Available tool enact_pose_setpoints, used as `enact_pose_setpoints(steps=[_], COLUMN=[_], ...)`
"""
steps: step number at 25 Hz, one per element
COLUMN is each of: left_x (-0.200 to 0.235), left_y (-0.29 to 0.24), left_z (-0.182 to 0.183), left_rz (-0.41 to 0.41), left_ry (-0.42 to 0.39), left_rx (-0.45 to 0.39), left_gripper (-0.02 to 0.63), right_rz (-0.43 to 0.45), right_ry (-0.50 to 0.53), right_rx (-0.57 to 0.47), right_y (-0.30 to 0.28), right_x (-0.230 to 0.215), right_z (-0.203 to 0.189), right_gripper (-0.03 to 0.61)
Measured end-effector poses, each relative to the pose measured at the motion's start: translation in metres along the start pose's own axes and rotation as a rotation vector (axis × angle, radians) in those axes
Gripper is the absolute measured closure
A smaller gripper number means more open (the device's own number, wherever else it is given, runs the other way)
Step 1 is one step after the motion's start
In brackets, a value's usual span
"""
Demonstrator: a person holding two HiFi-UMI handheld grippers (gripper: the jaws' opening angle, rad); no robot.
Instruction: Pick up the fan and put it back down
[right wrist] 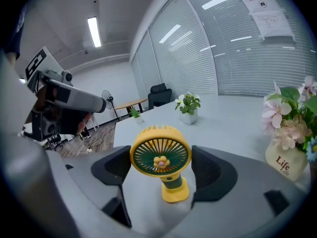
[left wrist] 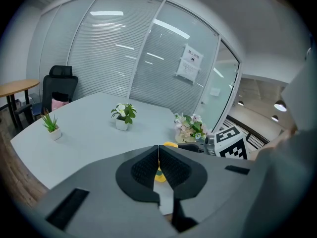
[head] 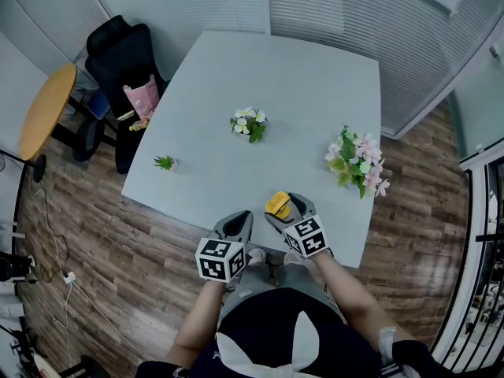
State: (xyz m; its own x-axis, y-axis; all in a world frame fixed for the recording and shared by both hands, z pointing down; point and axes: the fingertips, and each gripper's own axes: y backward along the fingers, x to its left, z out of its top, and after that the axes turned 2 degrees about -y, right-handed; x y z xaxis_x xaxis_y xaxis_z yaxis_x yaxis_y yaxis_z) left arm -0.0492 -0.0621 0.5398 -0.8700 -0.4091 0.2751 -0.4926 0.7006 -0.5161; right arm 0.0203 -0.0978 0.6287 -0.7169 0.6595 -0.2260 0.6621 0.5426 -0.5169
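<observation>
At the near edge of a pale tabletop [head: 236, 69], a yellow fan [right wrist: 161, 157] stands upright on its stubby base, its round green grille facing the person who holds a claw in each hand. The right claw [head: 290, 209] sits low over the tabletop with its jaws spread wide, one dark pad on either side of the fan's head. The right pad is clear of the fan; whether the left pad touches the rim cannot be told, and nothing is gripped. The left claw [left wrist: 158, 150] hangs just beside it, at the tabletop's edge, its jaws drawn together with nothing between them; a sliver of the fan shows beyond them. Each claw carries a cube with square black-and-white markers.

Farther back, near the middle of the tabletop, is a white-flowered plant [head: 249, 124] in a small pot. A pink bouquet [head: 357, 160] in a cream vase stands toward the right edge, well apart from the fan, and a tiny green plant [head: 164, 162] sits close to the left edge. Past the far left corner a black chair [head: 118, 57] holds a pink bag [head: 142, 97], with a round wooden table [head: 47, 109] next to it on the plank floor [head: 94, 235]. Glass walls with lowered blinds [left wrist: 119, 58] enclose the room, and a paper notice [left wrist: 190, 63] is stuck to one pane.
</observation>
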Motion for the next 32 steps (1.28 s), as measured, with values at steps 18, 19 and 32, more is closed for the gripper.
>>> enact_pose_setpoints(steps=[18, 19, 32], left_x=[-0.003, -0.004, -0.007], left_y=[0.003, 0.004, 0.009], left_z=[0.002, 0.003, 0.01], left_rz=[-0.006, -0.007, -0.022], left_ry=[-0.013, -0.014, -0.025], left_rx=[-0.007, -0.009, -0.034], left_gripper=[0.591, 0.591, 0.592], right_rz=[0.007, 0.007, -0.008], right_ry=[-0.014, -0.018, -0.066], right_rx=[0.05, 0.052, -0.049], right_y=[0.005, 0.007, 0.055], right_x=[-0.001, -0.002, 0.0], right_z=[-0.015, -0.016, 0.008], right_gripper=[0.195, 0.195, 0.256])
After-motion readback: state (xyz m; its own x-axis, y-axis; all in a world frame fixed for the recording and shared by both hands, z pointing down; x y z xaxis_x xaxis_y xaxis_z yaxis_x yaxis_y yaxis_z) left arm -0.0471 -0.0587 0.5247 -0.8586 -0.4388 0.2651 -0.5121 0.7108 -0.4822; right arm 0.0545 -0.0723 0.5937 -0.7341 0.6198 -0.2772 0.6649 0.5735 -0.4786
